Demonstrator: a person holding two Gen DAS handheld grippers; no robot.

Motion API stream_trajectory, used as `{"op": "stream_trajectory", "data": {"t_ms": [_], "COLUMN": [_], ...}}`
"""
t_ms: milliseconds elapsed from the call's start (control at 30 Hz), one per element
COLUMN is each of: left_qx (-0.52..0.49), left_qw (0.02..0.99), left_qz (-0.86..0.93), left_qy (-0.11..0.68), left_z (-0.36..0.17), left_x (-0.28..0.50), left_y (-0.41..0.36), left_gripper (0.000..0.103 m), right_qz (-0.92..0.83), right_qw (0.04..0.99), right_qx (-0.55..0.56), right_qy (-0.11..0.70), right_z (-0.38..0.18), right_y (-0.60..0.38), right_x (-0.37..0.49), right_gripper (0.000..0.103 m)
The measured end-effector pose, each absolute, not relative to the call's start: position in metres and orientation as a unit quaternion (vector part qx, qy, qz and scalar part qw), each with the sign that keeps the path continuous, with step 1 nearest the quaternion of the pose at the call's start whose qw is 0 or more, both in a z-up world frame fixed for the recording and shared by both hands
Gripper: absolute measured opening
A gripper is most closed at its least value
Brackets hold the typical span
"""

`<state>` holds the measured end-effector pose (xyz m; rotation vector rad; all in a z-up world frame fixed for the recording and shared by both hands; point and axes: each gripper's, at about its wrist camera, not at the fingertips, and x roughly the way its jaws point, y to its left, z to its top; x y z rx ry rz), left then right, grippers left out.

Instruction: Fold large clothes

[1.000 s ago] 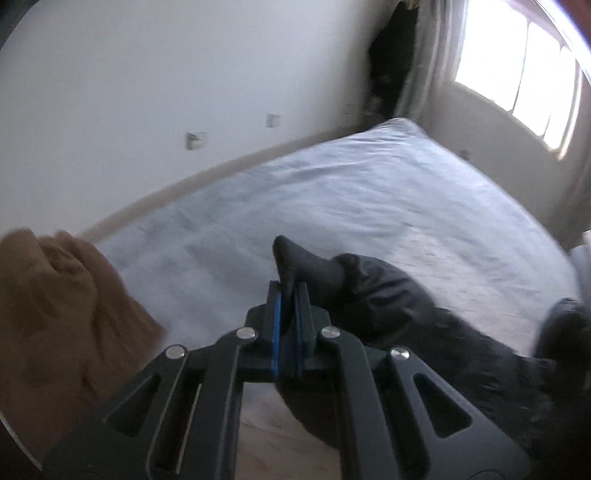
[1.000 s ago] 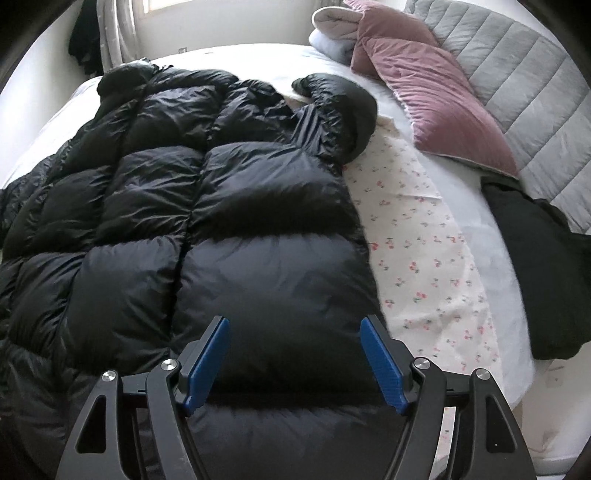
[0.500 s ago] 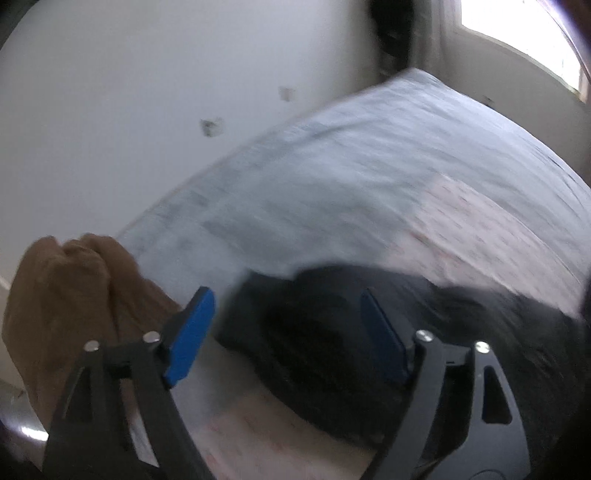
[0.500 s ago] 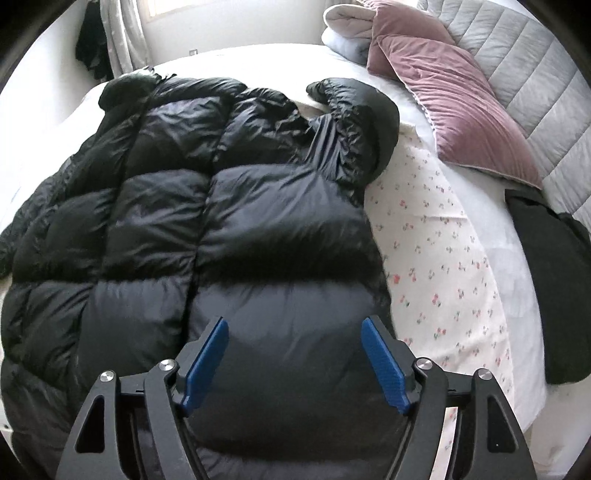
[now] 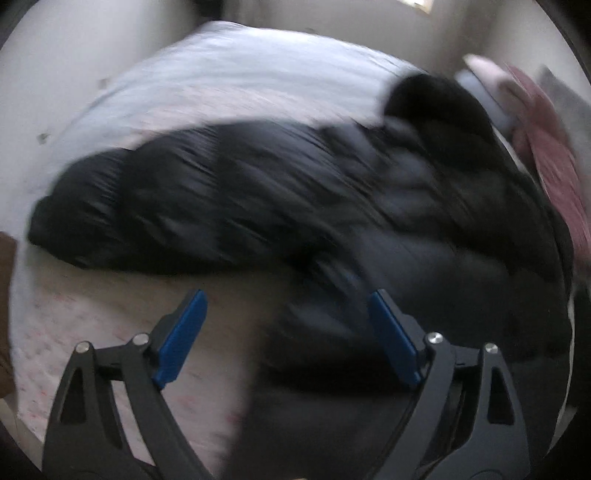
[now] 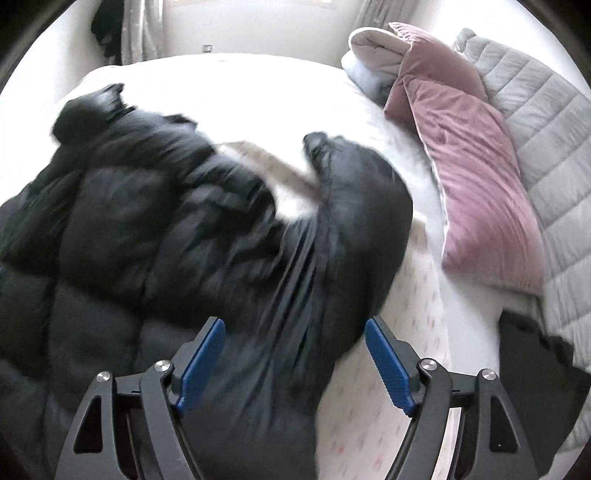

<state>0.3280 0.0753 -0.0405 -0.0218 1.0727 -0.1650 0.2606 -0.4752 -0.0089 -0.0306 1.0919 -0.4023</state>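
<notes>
A wide bed [image 6: 258, 88] with a white cover and a flowered sheet [image 6: 413, 295] fills the room; a curtained window [image 6: 147, 26] stands far off. The black jacket [image 6: 155, 229] sprawls across it. Pink pillows [image 6: 476, 173] lie right, a dark garment [image 6: 535, 380] near right. The left gripper [image 5: 284, 332] is opening, nothing pinched; the right gripper [image 6: 295, 362] gapes wide above the jacket.

Bright window [image 6: 255, 2] lights white-walled bedroom's bed [image 6: 258, 85].
</notes>
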Motion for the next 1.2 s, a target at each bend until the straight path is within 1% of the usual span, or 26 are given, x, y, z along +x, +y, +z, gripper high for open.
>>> {"op": "stream_trajectory", "data": {"t_ms": [100, 200, 267, 433, 500, 533, 600, 633, 667, 767, 833, 900, 1000, 1100, 1200], "left_qx": [0.009, 0.023, 0.028, 0.029, 0.029, 0.029, 0.035, 0.038, 0.042, 0.051, 0.051, 0.049, 0.045, 0.041, 0.043], "left_qw": [0.840, 0.834, 0.834, 0.840, 0.841, 0.843, 0.844, 0.844, 0.844, 0.845, 0.845, 0.845, 0.845, 0.844, 0.839], "left_qz": [-0.116, -0.128, -0.136, -0.138, -0.139, -0.137, -0.134, -0.132, -0.129, -0.131, -0.135, -0.136, -0.136, -0.142, -0.146], "left_qy": [0.531, 0.536, 0.534, 0.524, 0.521, 0.520, 0.519, 0.519, 0.519, 0.517, 0.515, 0.515, 0.514, 0.516, 0.523], "left_z": [-0.058, -0.068, -0.070, -0.061, -0.060, -0.060, -0.062, -0.064, -0.064, -0.061, -0.058, -0.056, -0.055, -0.057, -0.061], "left_x": [0.314, 0.300, 0.292, 0.272, 0.267, 0.266, 0.262, 0.262, 0.262, 0.257, 0.255, 0.254, 0.253, 0.250, 0.247], "left_y": [0.040, 0.016, 0.007, 0.007, 0.011, 0.013, 0.016, 0.016, 0.015, 0.013, 0.011, 0.008, 0.002, -0.007, -0.016], "left_gripper": [0.089, 0.089, 0.089, 0.089, 0.089, 0.089, 0.089, 0.089, 0.089, 0.089, 0.089, 0.089, 0.089, 0.089, 0.089], "right_qz": [-0.176, -0.201, -0.231, -0.283, -0.284, -0.280, -0.277, -0.279, -0.284, -0.286, -0.294, -0.304, -0.313, -0.311, -0.311], "right_qw": [0.832, 0.838, 0.838, 0.817, 0.817, 0.818, 0.817, 0.815, 0.817, 0.843, 0.853, 0.856, 0.857, 0.854, 0.837], "right_qx": [0.068, 0.100, 0.089, 0.021, 0.018, 0.017, -0.001, -0.010, -0.013, 0.024, 0.020, 0.017, 0.042, 0.071, 0.094], "right_qy": [0.521, 0.497, 0.486, 0.502, 0.502, 0.501, 0.505, 0.508, 0.503, 0.455, 0.432, 0.419, 0.407, 0.411, 0.440], "right_z": [-0.006, 0.000, -0.004, -0.030, -0.036, -0.038, -0.043, -0.044, -0.041, -0.016, 0.001, 0.015, 0.031, 0.030, 0.001], "right_y": [-0.509, -0.536, -0.550, -0.568, -0.573, -0.573, -0.572, -0.572, -0.573, -0.587, -0.595, -0.602, -0.619, -0.632, -0.644], "right_x": [0.293, 0.320, 0.338, 0.385, 0.397, 0.401, 0.405, 0.405, 0.401, 0.369, 0.340, 0.311, 0.249, 0.197, 0.147], "right_gripper": [0.079, 0.079, 0.079, 0.077, 0.070, 0.063, 0.036, 0.017, 0.011, 0.007, 0.006, 0.005, 0.005, 0.005, 0.005]}}
